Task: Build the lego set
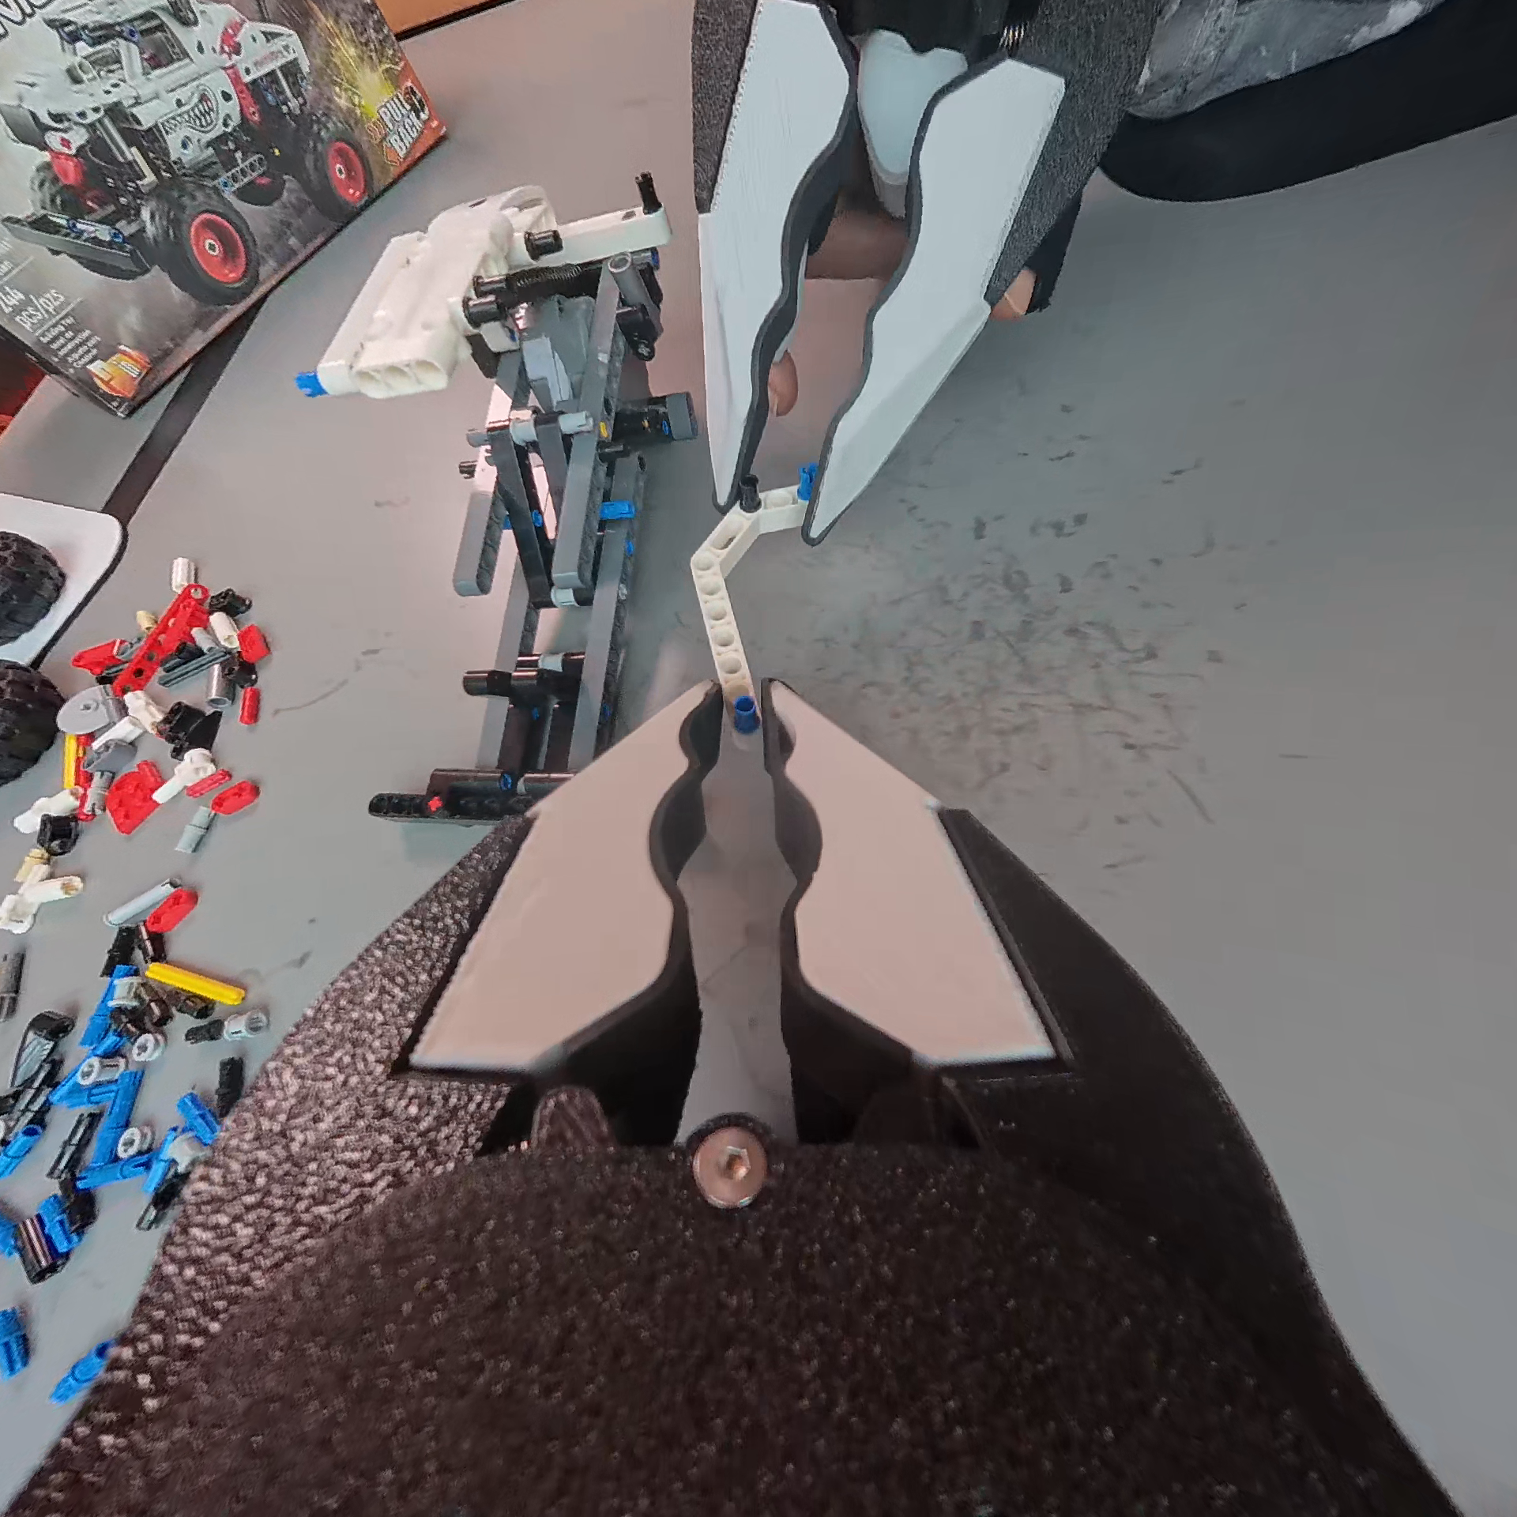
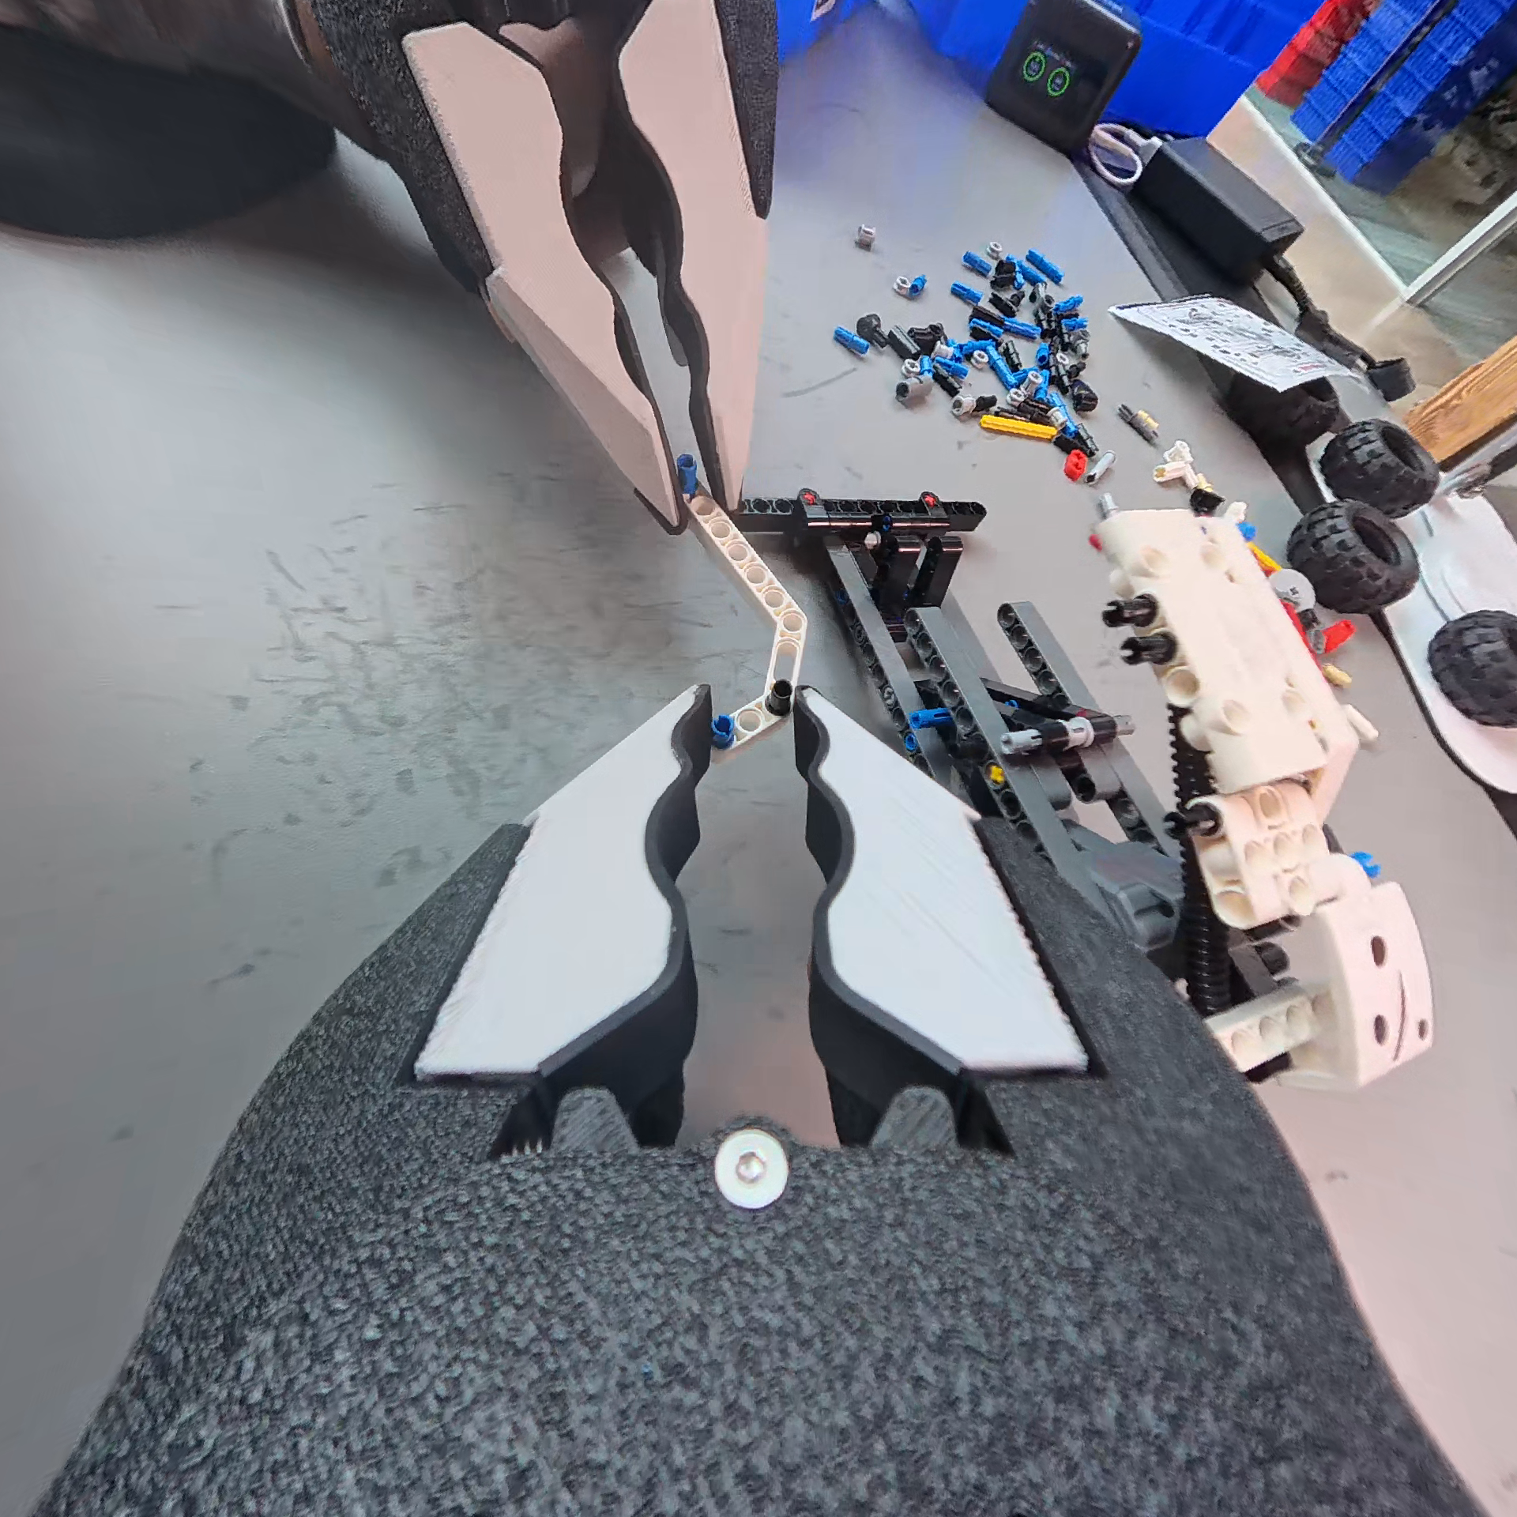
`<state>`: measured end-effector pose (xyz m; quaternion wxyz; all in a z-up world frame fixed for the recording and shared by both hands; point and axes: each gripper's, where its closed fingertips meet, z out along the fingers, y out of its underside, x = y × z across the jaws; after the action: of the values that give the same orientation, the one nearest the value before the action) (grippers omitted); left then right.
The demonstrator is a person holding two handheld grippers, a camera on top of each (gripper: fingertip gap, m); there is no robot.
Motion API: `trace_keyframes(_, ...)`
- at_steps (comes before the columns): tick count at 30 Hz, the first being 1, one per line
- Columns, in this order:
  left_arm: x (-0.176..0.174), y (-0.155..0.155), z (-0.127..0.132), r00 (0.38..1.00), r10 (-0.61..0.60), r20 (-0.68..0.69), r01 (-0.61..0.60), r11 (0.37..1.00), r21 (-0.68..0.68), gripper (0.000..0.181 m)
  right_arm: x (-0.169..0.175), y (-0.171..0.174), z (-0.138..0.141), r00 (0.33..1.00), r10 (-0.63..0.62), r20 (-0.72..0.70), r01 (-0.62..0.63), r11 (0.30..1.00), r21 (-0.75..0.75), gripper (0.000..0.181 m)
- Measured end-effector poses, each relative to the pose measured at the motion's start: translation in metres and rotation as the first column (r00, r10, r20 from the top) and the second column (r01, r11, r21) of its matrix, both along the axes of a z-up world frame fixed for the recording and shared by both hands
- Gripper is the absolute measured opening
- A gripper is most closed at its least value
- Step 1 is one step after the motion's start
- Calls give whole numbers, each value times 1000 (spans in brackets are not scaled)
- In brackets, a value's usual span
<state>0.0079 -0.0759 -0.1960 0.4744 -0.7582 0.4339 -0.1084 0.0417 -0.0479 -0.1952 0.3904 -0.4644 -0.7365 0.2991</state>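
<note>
A white bent beam [image 1: 722,607] is held above the grey table between both grippers. My left gripper [image 1: 739,698] is shut on its long end, where a blue pin [image 1: 745,710] sticks out. My right gripper [image 2: 749,698] is shut on its short end, with a blue pin [image 2: 722,726] against one finger and a black pin [image 2: 780,694] against the other. The beam also shows in the right wrist view [image 2: 743,566]. The half-built dark chassis [image 1: 566,525] with a white body block [image 1: 419,312] lies just beside the beam, also seen in the right wrist view [image 2: 944,657].
Loose red, blue, black and white pieces [image 1: 156,714] lie in heaps beyond the chassis [image 2: 1001,353]. Black tyres [image 2: 1354,558] rest on a white tray [image 2: 1469,739]. The set's box [image 1: 164,164], an instruction sheet [image 2: 1231,336] and a black power brick [image 2: 1215,205] lie farther off. There is about 5 cm between the tips of the two grippers.
</note>
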Motion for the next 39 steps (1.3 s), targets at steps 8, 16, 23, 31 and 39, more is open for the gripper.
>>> trace_keyframes(8, -6, 2, 16, 968, 139, 209, -115, 986, -123, 9, -8, -1, 4, 998, -8, -70, 23, 975, 222, 21)
trace_keyframes(16, -6, 2, 27, 940, 173, 293, -136, 980, -143, 8, -13, -1, 11, 993, -33, -115, 65, 955, 290, 18)
trace_keyframes(23, -9, 3, 39, 906, 197, 373, -153, 978, -145, 8, -15, -2, 23, 982, -45, -182, 93, 961, 259, 17)
trace_keyframes(31, -20, 9, 32, 903, 268, 337, -225, 961, -160, 8, -15, 5, 27, 974, -74, -214, 125, 963, 237, 22)
trace_keyframes(39, -21, 14, 28, 903, 316, 291, -285, 948, -143, 8, -19, 0, 22, 977, -52, -207, 112, 950, 292, 33)
